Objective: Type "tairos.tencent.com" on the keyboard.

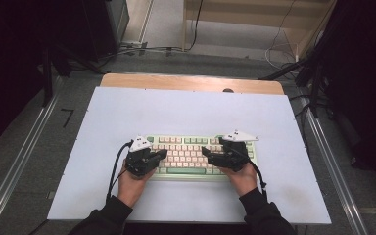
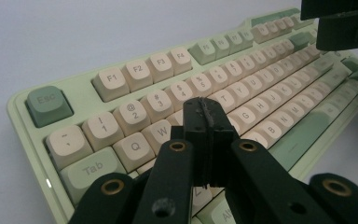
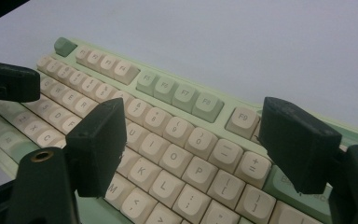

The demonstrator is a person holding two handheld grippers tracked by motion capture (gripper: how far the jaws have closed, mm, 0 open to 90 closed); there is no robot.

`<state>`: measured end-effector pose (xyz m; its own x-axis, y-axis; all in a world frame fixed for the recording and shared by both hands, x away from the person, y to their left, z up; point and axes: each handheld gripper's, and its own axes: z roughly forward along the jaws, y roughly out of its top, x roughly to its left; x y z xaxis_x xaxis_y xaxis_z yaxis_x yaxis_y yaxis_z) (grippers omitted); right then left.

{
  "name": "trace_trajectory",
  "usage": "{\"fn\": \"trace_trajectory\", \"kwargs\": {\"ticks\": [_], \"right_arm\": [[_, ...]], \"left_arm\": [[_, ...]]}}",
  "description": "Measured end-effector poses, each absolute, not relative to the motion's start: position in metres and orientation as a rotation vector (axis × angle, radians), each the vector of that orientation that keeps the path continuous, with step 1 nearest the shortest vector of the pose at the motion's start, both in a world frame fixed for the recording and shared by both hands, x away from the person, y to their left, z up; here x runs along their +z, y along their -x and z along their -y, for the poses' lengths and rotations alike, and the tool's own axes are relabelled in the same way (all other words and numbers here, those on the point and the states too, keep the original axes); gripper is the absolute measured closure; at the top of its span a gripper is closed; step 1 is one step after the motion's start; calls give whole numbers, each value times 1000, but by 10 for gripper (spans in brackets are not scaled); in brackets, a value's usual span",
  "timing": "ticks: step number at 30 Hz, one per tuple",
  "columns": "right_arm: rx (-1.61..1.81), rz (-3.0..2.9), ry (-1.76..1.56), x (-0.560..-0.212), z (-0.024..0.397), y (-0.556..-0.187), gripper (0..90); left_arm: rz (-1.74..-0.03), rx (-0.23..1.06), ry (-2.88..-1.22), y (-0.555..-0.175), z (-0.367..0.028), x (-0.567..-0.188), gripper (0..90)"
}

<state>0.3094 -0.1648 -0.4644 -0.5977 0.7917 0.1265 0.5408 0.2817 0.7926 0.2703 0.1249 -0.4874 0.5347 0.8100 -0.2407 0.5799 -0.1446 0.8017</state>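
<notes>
White table (image 1: 127, 112), a green keyboard (image 1: 188, 142) lying flat near its front edge, one gripper over each end.

Grey floor and dark stands ring the table; the keyboard sits square to the person, at the near middle of the white sheet. It looks a rigid slab, likely heavy enough to stay put under a key press, with smooth keycaps that would slip under a pad; the caps are loose-fitting parts, so lifting is best done by the case's left and right edges, not by the keys. Left gripper (image 2: 208, 122) hangs over the keyboard's left end with its jaws pressed together on nothing, tip above the W and E keys, suited to poking one key. Right gripper (image 3: 191, 149) hovers over the right end, jaws spread wide, nothing between them.
</notes>
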Motion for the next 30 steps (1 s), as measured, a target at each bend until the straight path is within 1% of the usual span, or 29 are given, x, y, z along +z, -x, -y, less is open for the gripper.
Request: {"fn": "trace_trajectory", "kwargs": {"ticks": [13,30], "right_arm": [[1215,-2266,-1223,-465,165,-309,214],[1212,-2269,-1223,-465,164,-309,215]], "left_arm": [[-1163,294,-1881,-273,-123,-491,900],[-1178,293,-1898,-273,-122,-492,900]]}}
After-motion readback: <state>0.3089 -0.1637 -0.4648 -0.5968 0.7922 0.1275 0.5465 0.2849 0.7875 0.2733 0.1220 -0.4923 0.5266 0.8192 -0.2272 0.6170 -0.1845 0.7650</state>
